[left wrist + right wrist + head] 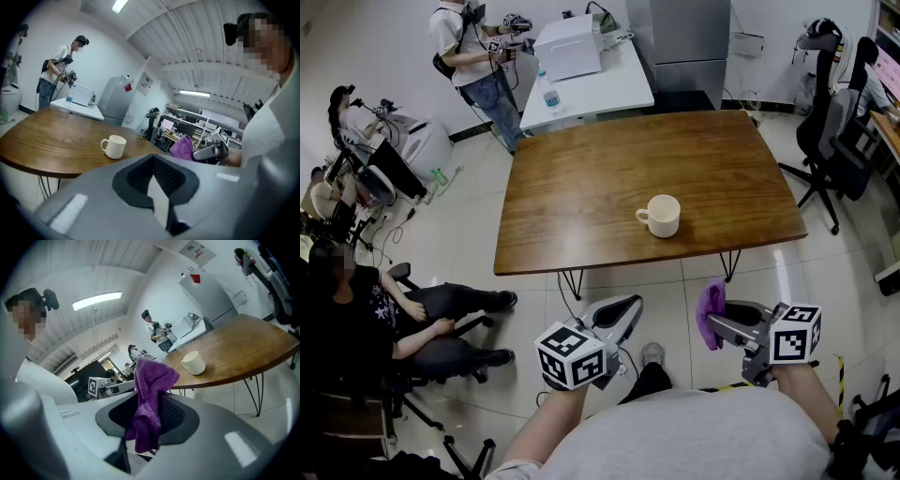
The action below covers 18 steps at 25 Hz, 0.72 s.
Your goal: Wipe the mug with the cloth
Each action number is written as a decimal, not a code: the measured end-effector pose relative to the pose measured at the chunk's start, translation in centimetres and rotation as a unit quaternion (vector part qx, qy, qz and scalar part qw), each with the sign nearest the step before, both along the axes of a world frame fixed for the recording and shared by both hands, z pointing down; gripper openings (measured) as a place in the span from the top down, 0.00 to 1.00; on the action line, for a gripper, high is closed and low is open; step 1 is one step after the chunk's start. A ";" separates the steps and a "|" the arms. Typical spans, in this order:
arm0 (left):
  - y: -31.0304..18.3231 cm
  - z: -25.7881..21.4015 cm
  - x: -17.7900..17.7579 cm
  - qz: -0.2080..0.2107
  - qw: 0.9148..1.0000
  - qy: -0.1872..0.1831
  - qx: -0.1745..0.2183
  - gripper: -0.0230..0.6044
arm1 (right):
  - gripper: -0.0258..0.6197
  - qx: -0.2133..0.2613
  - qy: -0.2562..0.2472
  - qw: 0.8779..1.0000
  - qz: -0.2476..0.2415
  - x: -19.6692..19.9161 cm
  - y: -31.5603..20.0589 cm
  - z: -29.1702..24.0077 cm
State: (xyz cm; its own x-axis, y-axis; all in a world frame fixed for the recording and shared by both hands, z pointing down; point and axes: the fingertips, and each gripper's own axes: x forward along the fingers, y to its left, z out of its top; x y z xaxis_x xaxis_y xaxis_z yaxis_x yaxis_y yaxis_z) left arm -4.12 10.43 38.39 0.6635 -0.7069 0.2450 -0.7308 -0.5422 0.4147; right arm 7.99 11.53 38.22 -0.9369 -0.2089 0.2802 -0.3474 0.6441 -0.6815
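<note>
A cream mug (661, 216) stands upright on the brown wooden table (581, 197), its handle to the left; it also shows in the left gripper view (114, 146) and the right gripper view (194, 363). My right gripper (719, 319) is shut on a purple cloth (711, 311), which stands bunched above its jaws (151, 399). My left gripper (623, 307) is shut with nothing in it. Both grippers hang over the floor in front of the table's near edge, apart from the mug.
Black office chairs (834, 131) stand right of the table. A white table (591, 80) with a white box lies beyond. A person (478, 56) stands at the back left; another sits at the left (384, 319). The table has thin metal legs (572, 281).
</note>
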 end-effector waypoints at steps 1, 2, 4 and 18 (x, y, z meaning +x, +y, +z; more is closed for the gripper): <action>-2.3 0.4 -1.0 0.003 1.000 -0.003 -0.004 0.96 | 0.75 -0.001 0.000 1.000 0.004 -1.0 -2.2 0.1; -4.5 0.7 -1.9 0.006 1.000 -0.006 -0.007 0.96 | 0.75 -0.001 0.000 1.000 0.008 -2.0 -4.4 0.1; -8.6 1.6 -3.5 0.014 1.000 -0.013 -0.013 0.96 | 0.75 -0.001 -0.001 1.000 0.016 -3.7 -8.3 0.1; -21.2 8.0 -5.2 0.121 0.985 -0.123 -0.018 0.76 | 0.75 -0.036 0.007 0.999 0.030 -7.0 -16.6 3.2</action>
State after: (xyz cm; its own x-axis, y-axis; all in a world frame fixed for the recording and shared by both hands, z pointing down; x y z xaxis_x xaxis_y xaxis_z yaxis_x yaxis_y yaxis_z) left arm -9.33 -10.72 46.37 0.7293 -0.5226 0.4416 -0.6621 -0.7016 0.2633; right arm 1.00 -5.09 41.45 -0.9191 -0.2438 0.3095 -0.3940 0.5719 -0.7195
